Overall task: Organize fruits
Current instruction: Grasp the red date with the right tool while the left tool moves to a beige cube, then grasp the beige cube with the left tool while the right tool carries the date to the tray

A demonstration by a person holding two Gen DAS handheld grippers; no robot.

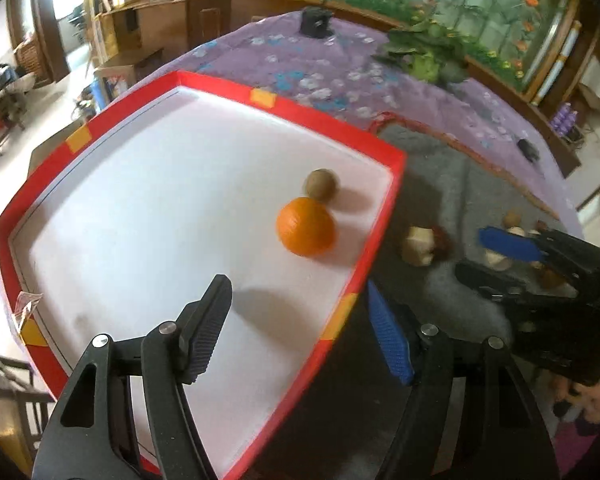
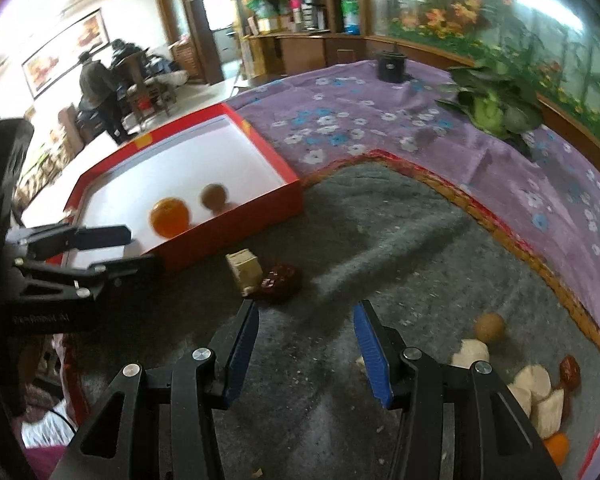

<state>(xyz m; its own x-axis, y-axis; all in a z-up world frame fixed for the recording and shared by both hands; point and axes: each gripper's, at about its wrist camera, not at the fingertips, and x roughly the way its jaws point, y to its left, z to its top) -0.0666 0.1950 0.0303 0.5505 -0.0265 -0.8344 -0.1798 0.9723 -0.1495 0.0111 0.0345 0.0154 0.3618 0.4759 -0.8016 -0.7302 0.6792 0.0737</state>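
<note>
**Two Fruits Boxed, Both Grippers Released**

Left gripper (image 1: 298,320) spread wide and empty above the red box (image 1: 380,236). Inside, orange (image 1: 306,226) touching brown ball (image 1: 321,185). Right gripper (image 2: 306,344) likewise parted, empty, over the grey mat (image 2: 380,240) near a dark red fruit (image 2: 281,279).

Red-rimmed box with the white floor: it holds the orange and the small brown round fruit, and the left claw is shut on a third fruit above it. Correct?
Not quite. The red-rimmed box with the white floor does hold the orange and the small brown round fruit, but the left claw is open and empty, as the left wrist view shows.
</note>
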